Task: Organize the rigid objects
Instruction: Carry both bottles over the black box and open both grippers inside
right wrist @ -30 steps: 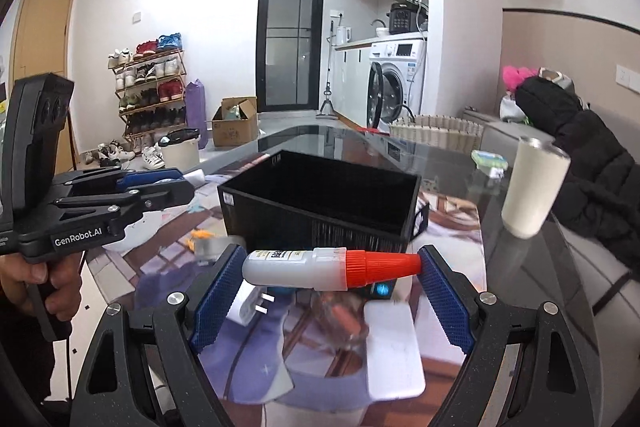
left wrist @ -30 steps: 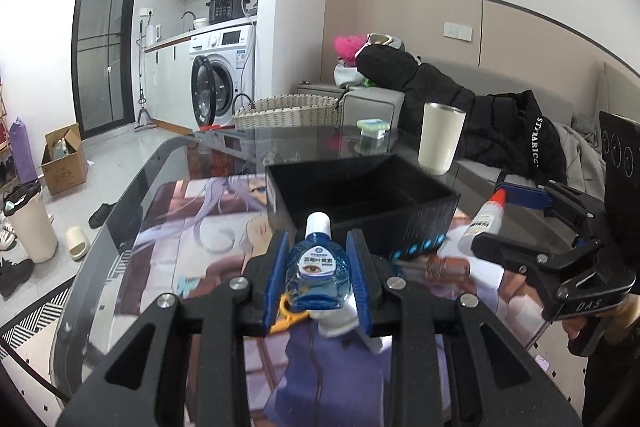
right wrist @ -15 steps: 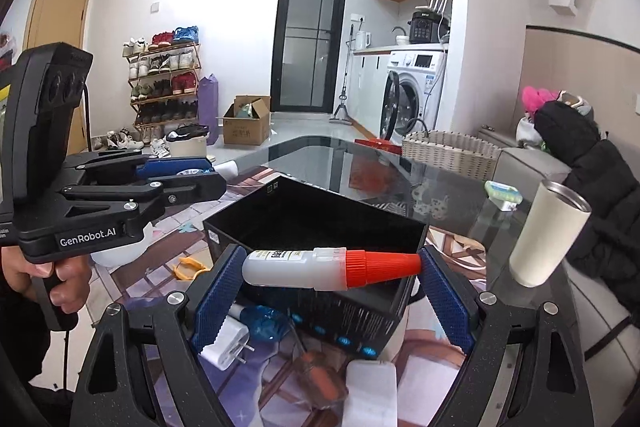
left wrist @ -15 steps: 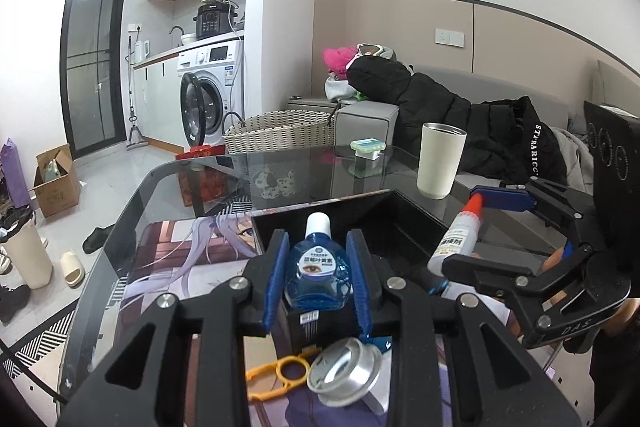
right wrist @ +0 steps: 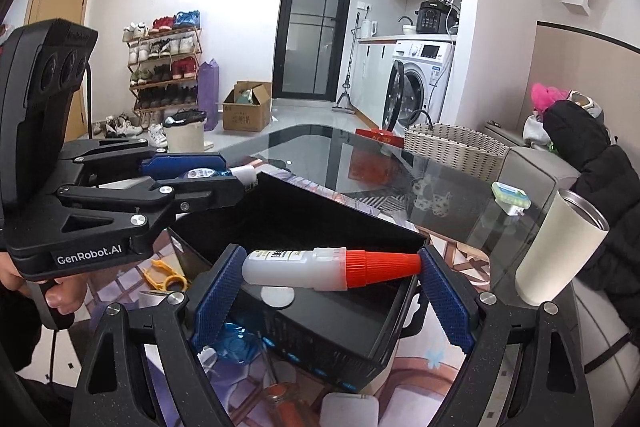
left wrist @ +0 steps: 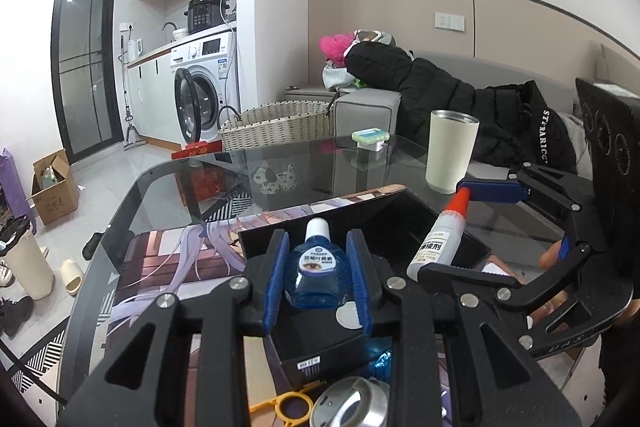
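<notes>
1. Left tool (left wrist: pixel 316 279): closed on the blue eye-drop bottle (left wrist: pixel 316 277), gripped across its flat sides; judged light, rigid, slick.
2. Right tool (right wrist: pixel 330 267): glue bottle (right wrist: pixel 316 267) clamped end to end, base to red cap; slip risk judged high.
3. Black box (right wrist: pixel 320 227): set on the counter (left wrist: pixel 320 167), below both bottles.
4. White tumbler (left wrist: pixel 450 151): standing beyond.

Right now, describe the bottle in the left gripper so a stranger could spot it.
Start at the black box on the glass table. Above its near corner, the left gripper pinches a small blue eye-drop bottle, upright, white-capped; the glue bottle beside it is white with a red tip.
</notes>
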The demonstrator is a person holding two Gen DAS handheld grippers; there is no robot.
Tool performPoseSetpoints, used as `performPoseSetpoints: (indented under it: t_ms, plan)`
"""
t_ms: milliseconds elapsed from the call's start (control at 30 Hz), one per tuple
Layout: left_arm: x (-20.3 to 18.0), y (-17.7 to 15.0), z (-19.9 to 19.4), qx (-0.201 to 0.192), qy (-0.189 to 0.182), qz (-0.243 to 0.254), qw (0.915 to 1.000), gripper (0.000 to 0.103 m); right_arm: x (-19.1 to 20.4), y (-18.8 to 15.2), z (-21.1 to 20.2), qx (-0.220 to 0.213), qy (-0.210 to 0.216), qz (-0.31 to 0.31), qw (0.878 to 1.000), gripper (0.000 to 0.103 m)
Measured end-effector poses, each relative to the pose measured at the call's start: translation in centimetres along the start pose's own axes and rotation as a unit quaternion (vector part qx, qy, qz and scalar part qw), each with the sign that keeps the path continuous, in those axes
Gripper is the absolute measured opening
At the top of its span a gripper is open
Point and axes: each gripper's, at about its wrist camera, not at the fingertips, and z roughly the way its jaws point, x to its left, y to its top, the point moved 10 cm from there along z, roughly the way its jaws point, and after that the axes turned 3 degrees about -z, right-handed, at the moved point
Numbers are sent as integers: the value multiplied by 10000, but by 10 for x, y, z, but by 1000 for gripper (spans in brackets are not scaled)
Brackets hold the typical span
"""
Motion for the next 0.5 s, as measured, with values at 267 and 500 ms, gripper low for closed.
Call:
performPoseSetpoints:
  t_ms: [267, 500]
  plan:
    - [-4, -5, 19, 153, 7, 70, 9999, 28, -6, -1, 15, 119, -66, -58, 9999, 88]
    - [-6, -10, 32, 290, 3, 115, 9995, 28, -4, -3, 23, 201, -18, -150, 9997, 88]
